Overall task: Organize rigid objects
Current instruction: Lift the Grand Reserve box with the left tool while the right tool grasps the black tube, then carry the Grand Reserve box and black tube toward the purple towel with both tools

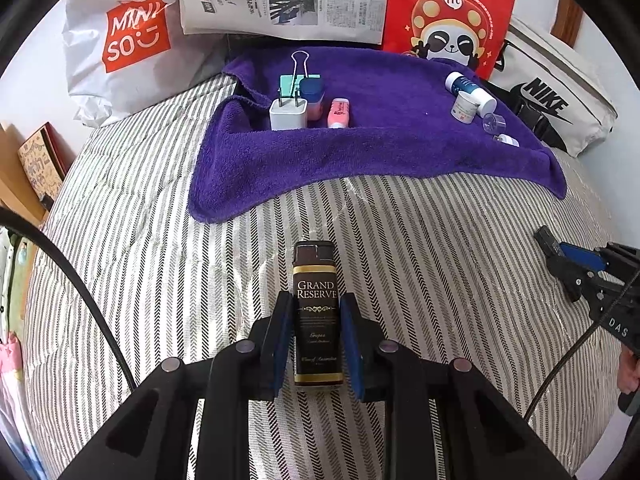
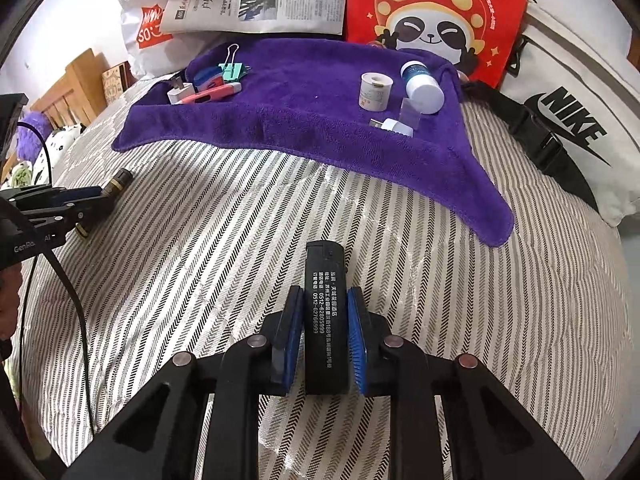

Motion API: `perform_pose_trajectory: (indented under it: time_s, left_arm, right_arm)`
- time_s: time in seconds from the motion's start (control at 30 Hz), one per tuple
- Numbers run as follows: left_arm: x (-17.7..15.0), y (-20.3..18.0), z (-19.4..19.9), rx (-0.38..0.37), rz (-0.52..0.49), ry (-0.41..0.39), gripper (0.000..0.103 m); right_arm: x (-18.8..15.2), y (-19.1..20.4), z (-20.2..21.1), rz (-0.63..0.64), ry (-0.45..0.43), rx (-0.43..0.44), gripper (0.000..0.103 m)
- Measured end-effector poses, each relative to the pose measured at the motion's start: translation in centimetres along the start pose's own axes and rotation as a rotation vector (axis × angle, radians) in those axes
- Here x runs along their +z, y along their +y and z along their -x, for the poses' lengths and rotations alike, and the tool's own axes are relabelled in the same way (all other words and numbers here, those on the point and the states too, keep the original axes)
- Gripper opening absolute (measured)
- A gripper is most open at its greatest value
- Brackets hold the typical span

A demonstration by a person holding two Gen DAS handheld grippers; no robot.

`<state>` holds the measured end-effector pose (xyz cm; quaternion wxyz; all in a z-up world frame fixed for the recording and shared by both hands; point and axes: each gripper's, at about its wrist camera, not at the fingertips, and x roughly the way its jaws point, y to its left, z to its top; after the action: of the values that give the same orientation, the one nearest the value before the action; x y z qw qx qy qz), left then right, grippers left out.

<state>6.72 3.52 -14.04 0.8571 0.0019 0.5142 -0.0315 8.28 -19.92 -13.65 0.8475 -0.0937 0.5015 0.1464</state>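
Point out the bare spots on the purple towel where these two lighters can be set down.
The purple towel is bare through its middle and front edge, between the charger-and-clip cluster on its left and the bottles on its right. Both back corners are crowded. The striped bedding in front is also bare.

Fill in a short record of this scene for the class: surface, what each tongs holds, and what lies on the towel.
surface: striped bedcover
left tongs: shut on Grand Reserve lighter
right tongs: shut on black lighter
purple towel: plug adapter, binder clip, white bottle, tape roll
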Motion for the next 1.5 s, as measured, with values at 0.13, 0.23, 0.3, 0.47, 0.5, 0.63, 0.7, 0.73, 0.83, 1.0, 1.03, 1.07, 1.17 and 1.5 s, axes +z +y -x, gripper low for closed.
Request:
perform_pose_trajectory:
  time_s: [0.13,0.23,0.3,0.47,0.5,0.63,0.7,0.73,0.83,1.0,1.03,1.07,1.17,1.5]
  left_arm:
    - [-0.18,-0.19,0.07,0.004,0.006,-0.004,0.023]
    - [-0.31,-0.40,0.06,0.012,-0.014,-0.014,0.023]
    - [-0.16,-0.24,0.04,-0.001,-0.017,-0.007,0.023]
    - [-0.10,-0.30,0.02,-0.008,-0.041,0.001,0.023]
    - [-0.08,-0.36,0.01,-0.005,-0.042,0.003,0.024]
    - [0.08,-0.35,-0.07,-0.006,-0.040,0.011,0.023]
    - [-0.08,-0.29,-0.04,-0.008,-0.040,0.003,0.023]
    - [-0.14,-0.31,0.00,-0.009,-0.045,0.003,0.023]
    - [-0.05,-0.38,0.01,-0.013,-0.050,0.019,0.023]
    - [0.12,-0.36,-0.03,-0.013,-0.051,0.029,0.023]
    - [0.13,-0.39,-0.03,-0.013,-0.056,0.030,0.023]
    - [0.13,-0.40,-0.06,-0.013,-0.061,0.030,0.023]
    - [0.23,-0.37,-0.14,-0.017,-0.071,0.031,0.023]
    - [0.38,-0.38,-0.24,-0.021,-0.088,0.050,0.023]
  right_arm:
    - [0.24,0.22,-0.01,0.011,0.028,-0.004,0.023]
    - [0.10,0.17,-0.01,0.005,0.018,-0.004,0.023]
    - [-0.15,0.11,0.06,0.006,-0.001,0.001,0.023]
    - [-0.72,-0.05,0.19,-0.017,-0.037,0.006,0.023]
    - [-0.75,-0.04,0.19,-0.018,-0.038,0.007,0.023]
    - [-0.68,-0.07,0.15,-0.025,-0.036,0.007,0.023]
    - [-0.57,-0.09,0.11,-0.031,-0.030,0.007,0.023]
    - [-0.58,-0.14,0.12,-0.035,-0.029,0.008,0.023]
    - [-0.57,-0.03,0.11,-0.033,-0.027,-0.001,0.023]
    - [-0.48,-0.04,0.07,-0.023,-0.021,-0.002,0.023]
    - [-0.47,-0.03,0.06,-0.020,-0.019,-0.001,0.023]
    - [-0.49,-0.07,0.06,-0.021,-0.019,0.001,0.023]
    - [-0.51,-0.07,0.05,-0.024,-0.020,0.001,0.023]
    - [-0.54,-0.12,0.10,-0.034,-0.020,0.006,0.023]
